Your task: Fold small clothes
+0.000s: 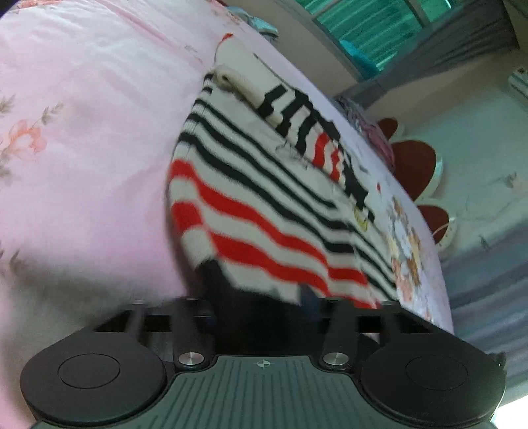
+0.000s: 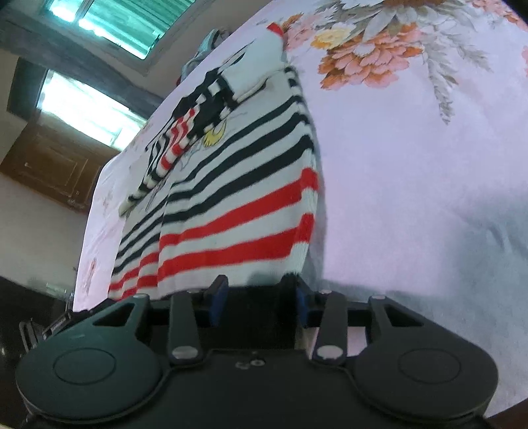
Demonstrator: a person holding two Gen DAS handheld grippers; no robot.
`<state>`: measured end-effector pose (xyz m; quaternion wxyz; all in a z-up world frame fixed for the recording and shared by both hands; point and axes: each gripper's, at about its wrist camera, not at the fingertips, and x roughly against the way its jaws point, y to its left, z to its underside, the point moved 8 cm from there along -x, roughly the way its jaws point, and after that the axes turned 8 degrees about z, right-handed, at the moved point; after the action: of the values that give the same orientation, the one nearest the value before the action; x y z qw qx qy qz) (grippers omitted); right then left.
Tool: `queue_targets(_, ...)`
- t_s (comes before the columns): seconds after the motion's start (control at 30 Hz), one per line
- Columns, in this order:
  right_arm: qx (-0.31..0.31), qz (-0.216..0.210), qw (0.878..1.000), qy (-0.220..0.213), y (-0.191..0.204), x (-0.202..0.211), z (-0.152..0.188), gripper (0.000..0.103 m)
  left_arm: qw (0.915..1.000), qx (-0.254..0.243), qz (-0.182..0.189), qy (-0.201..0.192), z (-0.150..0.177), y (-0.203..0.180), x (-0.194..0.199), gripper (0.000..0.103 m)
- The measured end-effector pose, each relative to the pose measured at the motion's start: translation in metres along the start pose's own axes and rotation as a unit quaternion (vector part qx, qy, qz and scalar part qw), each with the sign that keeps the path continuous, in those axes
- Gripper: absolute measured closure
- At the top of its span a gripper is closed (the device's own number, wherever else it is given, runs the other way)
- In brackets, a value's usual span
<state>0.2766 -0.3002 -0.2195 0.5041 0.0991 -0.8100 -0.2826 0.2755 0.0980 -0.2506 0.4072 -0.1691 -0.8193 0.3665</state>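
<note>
A pale pink cotton bedsheet printed with orange and peach flowers [image 2: 429, 165] covers the bed, soft and faintly rumpled. Beyond the far edge of that sheet stand green-tinted windows in grey frames [image 2: 109, 19], and lower down a brown wooden cabinet [image 2: 49, 161] against a pale wall. From the left wrist view, dark red petal-shaped cushions with white rims [image 1: 415, 165] sit just past the sheet's edge.

On the sheet lies a small knitted jumper with white, black and red stripes [image 1: 264, 204], fuzzy in texture, narrow black bands across its middle and broad red ones near the ribbed hem. A striped sleeve is folded across its chest, over a cartoon print, and a white collar points toward the windows.

The left gripper [image 1: 260, 293] is at one corner of the hem, its fingers apart with the knit draped over them; I cannot tell whether it is grasped. The right gripper [image 2: 259, 290] is at the other corner, its blue-padded fingers [image 2: 217, 297] spread wide, the hem edge lying between them unpinched.
</note>
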Motion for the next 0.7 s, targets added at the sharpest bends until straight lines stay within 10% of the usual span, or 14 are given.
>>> queue_targets(0.13,0.001,-0.010,1.000,0.012,-0.003,-0.003,0.008,0.079,0.9999,-0.004,-0.015,-0.002,0.008,0.011,0.005,0.089)
queue_targets(0.17,0.005,-0.007,1.000,0.012,-0.003,-0.004,0.007,0.097,0.9999,0.007,-0.015,-0.005,0.005,0.014,0.006,0.097)
queue_targets(0.3,0.019,-0.042,0.998,-0.038,0.008,0.021,-0.009,0.098,0.9929,0.024,0.064,-0.098,-0.016,-0.003,0.039,0.098)
queue_targets(0.43,0.046,-0.033,0.996,-0.063,0.008,0.032,-0.018,0.098,0.9967,0.019,0.004,-0.078,-0.014,0.012,0.039,0.098)
queue_targets(0.53,0.044,0.027,0.999,-0.003,-0.009,0.006,-0.011,0.098,0.9976,0.030,-0.048,-0.040,0.001,0.030,0.022,0.098)
queue_targets(0.7,0.039,0.000,0.998,-0.041,0.009,0.024,-0.032,0.098,0.9960,0.027,-0.026,-0.081,-0.008,0.011,0.033,0.098)
